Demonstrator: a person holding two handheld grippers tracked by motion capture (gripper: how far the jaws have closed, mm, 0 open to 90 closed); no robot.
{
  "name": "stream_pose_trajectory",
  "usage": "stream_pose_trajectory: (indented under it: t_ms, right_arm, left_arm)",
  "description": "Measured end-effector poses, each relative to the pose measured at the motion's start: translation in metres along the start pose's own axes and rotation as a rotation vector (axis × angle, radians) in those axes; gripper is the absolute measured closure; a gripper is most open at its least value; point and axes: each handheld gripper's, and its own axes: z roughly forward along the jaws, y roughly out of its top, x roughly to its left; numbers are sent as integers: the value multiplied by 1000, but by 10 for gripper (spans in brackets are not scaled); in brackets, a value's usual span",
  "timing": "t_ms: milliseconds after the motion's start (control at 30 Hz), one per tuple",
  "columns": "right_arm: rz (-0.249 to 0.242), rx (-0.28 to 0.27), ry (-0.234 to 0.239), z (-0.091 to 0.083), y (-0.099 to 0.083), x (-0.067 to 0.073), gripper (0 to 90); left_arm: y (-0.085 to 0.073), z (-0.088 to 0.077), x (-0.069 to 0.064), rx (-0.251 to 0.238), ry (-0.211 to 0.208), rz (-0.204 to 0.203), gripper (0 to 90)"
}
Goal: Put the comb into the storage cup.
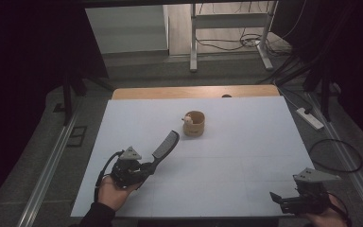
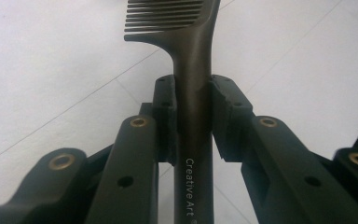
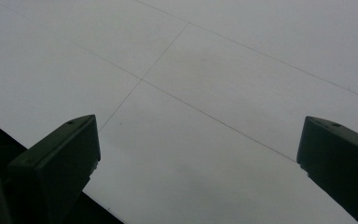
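Closest to the lens, fingers (image 2: 165, 100) of the left gripper (image 2: 193, 93), clamped on the dark handle of a comb (image 2: 193, 51). Lettering "Creative Art" readable just below the grip, teeth pointing away past the tips.

Largest in the scene, a white tabletop (image 1: 246, 151), carrying only a few things. At its near left, the left hand (image 1: 113, 191) with that gripper, and the comb angled up and right toward the middle. At its near right corner, the right gripper (image 1: 278, 198), fingers (image 3: 56, 158) wide apart with nothing between, poised over the tabletop's edge. Near the middle, well apart from the comb's tip, a small round wooden cup (image 1: 194, 123) with something small and pale (image 1: 187, 119) at its left rim.

Done so far, by the look of it: comb gripped firmly by the handle. Left, probably: carrying it over to the cup, setting it in or beside, then letting go. Nothing of that begun yet.

Hard to make out: whether lifted clear of the tabletop or resting on it at the teeth end, too dim from above to say. Comb's far end cut off at the top of the left gripper view. Pale thing at the cup too small to identify, perhaps a little figure. Cup's inside hidden behind its own wall. Right hand (image 1: 324, 216) partly cut off by the bottom edge.
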Motion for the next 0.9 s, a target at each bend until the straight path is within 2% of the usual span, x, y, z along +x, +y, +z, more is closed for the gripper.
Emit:
stream_pose_trajectory:
  t_ms: [300, 400, 533, 567, 900]
  right_arm:
    - [-13, -15, 12, -1, 0, 1, 0]
    - [-17, -19, 22, -2, 0, 1, 0]
    - [-27, -47, 29, -2, 0, 2, 0]
    - [-31, -68, 36, -3, 1, 2, 0]
    - [-37, -115, 92, -4, 3, 2, 0]
  left_arm:
    - [0, -5, -8, -35, -24, 11, 720]
    - [-1, -8, -11, -62, -30, 8, 720]
    - [-2, -11, -15, -80, -32, 8, 720]
    - [-2, -12, -17, -87, -32, 8, 720]
    - [-8, -22, -26, -119, -37, -4, 720]
